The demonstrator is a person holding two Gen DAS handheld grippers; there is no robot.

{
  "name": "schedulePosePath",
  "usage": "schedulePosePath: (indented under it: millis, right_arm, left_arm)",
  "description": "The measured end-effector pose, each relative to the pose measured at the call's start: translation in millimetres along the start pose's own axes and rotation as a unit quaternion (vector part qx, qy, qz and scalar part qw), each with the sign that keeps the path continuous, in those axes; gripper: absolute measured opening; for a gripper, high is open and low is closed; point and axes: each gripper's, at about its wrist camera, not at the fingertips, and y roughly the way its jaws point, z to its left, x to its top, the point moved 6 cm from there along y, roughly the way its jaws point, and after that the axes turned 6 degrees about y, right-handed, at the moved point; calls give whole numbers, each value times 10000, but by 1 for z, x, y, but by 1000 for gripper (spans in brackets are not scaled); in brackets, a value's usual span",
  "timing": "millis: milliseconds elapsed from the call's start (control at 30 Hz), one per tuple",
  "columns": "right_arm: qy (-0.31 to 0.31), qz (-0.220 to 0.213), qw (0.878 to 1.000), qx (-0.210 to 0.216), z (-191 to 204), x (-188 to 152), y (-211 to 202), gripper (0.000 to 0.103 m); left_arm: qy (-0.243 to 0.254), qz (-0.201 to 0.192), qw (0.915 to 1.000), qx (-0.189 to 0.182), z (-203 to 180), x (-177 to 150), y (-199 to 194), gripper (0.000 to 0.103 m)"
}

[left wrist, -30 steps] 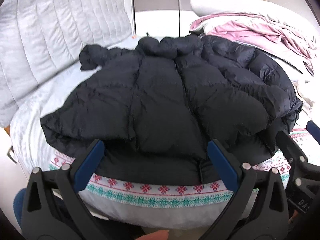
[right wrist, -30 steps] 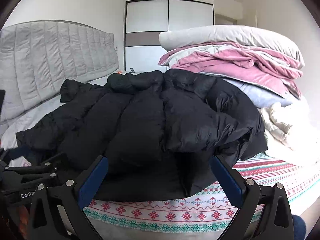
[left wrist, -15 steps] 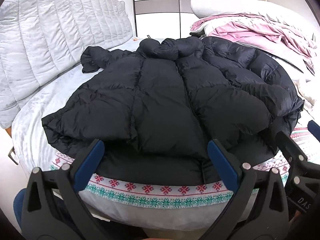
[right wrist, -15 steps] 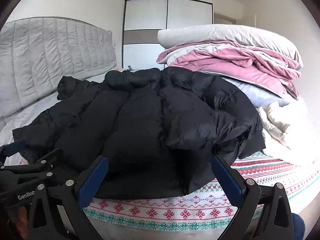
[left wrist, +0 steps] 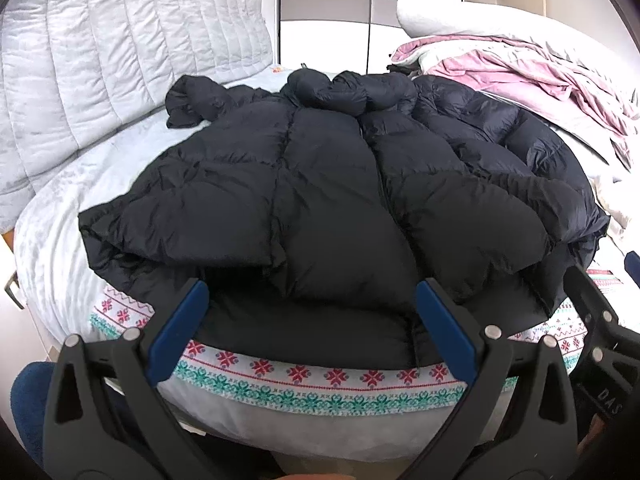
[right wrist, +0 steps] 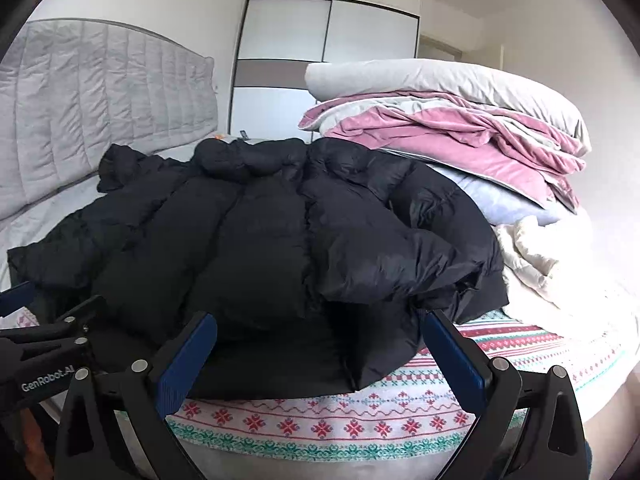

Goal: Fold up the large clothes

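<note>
Both claws, left gripper & right gripper, gape wide, holding nothing, at bed's near edge. Black puffer jacket lies mid-bed, sleeves folded inward. Next, prob.: grab hem, fold toward collar.

The puffy black quilted down jacket hides most of the patterned white blanket beneath it. The right claw is cut off by the left wrist view's edge.

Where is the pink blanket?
In both views, the pink blanket sits on the right, under a grey pillow, behind the black puffy jacket.
</note>
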Motion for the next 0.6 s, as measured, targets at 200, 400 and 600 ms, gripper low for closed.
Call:
schedulePosePath:
  millis: [200,400,600]
  right_arm:
    - [31,21,10000,-46,-3,-1,1,103]
    - [-21,19,9997,-243,-5,-2,4,103]
    - [76,89,9997,-228,-7,-5,7,103]
  left_arm:
    - [66,92,9999,3,1,-3,4,103]
    - [134,23,9999,36,0,-5,4,103]
    - [67,43,9999,112,5,-6,8,103]
